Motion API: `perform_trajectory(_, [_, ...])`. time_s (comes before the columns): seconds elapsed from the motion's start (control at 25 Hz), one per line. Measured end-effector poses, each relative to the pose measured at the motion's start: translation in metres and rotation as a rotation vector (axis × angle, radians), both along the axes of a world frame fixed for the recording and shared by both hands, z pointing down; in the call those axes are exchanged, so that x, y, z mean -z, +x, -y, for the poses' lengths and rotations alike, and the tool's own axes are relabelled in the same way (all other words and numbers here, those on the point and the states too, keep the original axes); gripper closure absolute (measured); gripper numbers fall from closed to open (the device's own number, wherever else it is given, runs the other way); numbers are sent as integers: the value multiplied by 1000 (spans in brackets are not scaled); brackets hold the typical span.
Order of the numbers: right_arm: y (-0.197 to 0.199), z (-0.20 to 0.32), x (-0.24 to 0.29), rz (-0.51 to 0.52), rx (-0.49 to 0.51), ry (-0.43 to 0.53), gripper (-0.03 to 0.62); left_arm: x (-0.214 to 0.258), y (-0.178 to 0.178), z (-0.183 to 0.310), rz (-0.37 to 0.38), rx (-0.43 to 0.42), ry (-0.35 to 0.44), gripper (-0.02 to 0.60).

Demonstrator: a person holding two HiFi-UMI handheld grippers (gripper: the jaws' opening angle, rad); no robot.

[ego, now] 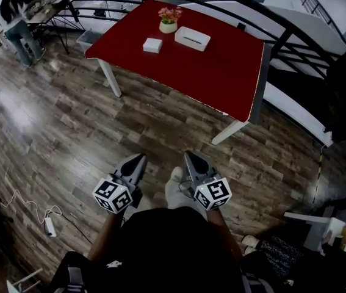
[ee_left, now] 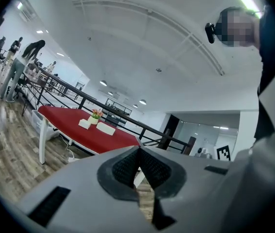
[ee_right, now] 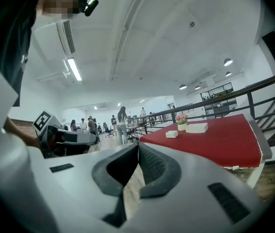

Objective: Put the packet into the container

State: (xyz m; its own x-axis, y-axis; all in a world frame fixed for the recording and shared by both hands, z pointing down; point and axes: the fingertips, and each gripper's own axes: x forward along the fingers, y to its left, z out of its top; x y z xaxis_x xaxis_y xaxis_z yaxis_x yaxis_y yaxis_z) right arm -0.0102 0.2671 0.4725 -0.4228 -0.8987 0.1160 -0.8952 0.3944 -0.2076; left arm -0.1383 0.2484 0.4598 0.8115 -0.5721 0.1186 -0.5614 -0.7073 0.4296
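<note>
A small white packet (ego: 152, 44) lies on the red table (ego: 221, 72), with a larger white rectangular container (ego: 192, 38) just to its right. Both also show far off in the left gripper view, packet (ee_left: 84, 124) and container (ee_left: 107, 129), and in the right gripper view, packet (ee_right: 171, 134) and container (ee_right: 197, 127). My left gripper (ego: 141, 158) and right gripper (ego: 188, 155) hang low by the person's body, over the wooden floor and well short of the table. Both have their jaws together with nothing between them.
A pot of pink flowers (ego: 169, 18) stands behind the packet. A black railing (ego: 295, 29) runs behind and right of the table. A power strip and cable (ego: 49, 224) lie on the floor at left. People and desks (ego: 14, 17) are at the far left.
</note>
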Motion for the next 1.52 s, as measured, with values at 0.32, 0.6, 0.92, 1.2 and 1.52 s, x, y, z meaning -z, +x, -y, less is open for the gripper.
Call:
perform_trajectory(0.32, [64, 91, 13, 20, 10, 14, 572, 15, 67, 89, 15, 6, 13, 572])
perform_trajectory(0.6, [91, 144, 11, 23, 53, 31, 572, 14, 94, 137, 45, 37, 27, 572])
perform_trajectory(0.92, [108, 188, -1, 34, 63, 5, 572, 0, 111, 183, 67, 46, -1, 572])
perform_trajectory(1.2, [125, 248, -5, 61, 41, -1, 572, -6, 132, 251, 65, 12, -7, 572])
perform_trajectory(1.52, [129, 345, -11, 27, 10, -6, 572, -14, 143, 355, 42, -25, -6, 572])
